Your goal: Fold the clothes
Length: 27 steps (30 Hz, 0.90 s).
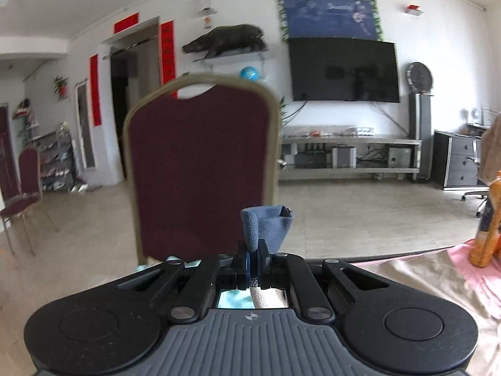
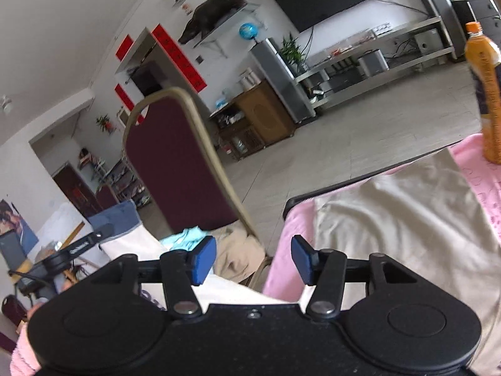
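Observation:
My left gripper (image 1: 254, 258) is shut on the blue collar edge (image 1: 267, 227) of a white garment and holds it up in the air. In the right wrist view the same garment (image 2: 125, 241) hangs at the left, white with a blue band (image 2: 114, 217), with the left gripper's arm (image 2: 78, 246) on it. My right gripper (image 2: 253, 261) is open and empty, above the table's left edge. A beige cloth (image 2: 391, 216) lies spread on the pink table cover (image 2: 285, 250).
A maroon chair (image 1: 200, 172) stands close ahead, with light blue and beige clothes (image 2: 219, 244) on its seat. An orange bottle (image 2: 488, 94) stands at the table's far right. A TV (image 1: 343, 70) and shelf line the far wall.

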Tool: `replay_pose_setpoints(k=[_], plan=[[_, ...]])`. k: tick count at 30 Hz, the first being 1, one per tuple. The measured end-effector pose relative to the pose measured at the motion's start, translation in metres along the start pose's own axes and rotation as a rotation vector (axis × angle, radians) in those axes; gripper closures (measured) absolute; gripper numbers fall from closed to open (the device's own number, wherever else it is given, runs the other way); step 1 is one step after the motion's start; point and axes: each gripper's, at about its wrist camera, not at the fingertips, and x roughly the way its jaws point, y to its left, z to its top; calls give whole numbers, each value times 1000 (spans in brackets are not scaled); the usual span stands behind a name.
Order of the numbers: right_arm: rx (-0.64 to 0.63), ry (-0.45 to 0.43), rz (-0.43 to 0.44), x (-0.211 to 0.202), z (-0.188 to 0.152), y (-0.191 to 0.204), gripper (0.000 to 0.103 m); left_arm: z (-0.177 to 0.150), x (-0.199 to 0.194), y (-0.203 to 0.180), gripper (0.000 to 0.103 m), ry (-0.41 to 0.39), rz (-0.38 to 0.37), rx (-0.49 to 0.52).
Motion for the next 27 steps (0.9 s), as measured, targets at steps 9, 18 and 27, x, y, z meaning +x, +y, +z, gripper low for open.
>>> replay_pose_setpoints(k=[9, 18, 27], plan=[[18, 72, 6, 42, -14, 24, 51, -52, 78, 65, 97, 121, 153, -146], [49, 146, 23, 78, -32, 36, 51, -69, 126, 100, 87, 313, 206, -326], [21, 99, 44, 11, -13, 19, 47, -35, 27, 66, 65, 251, 232, -251]])
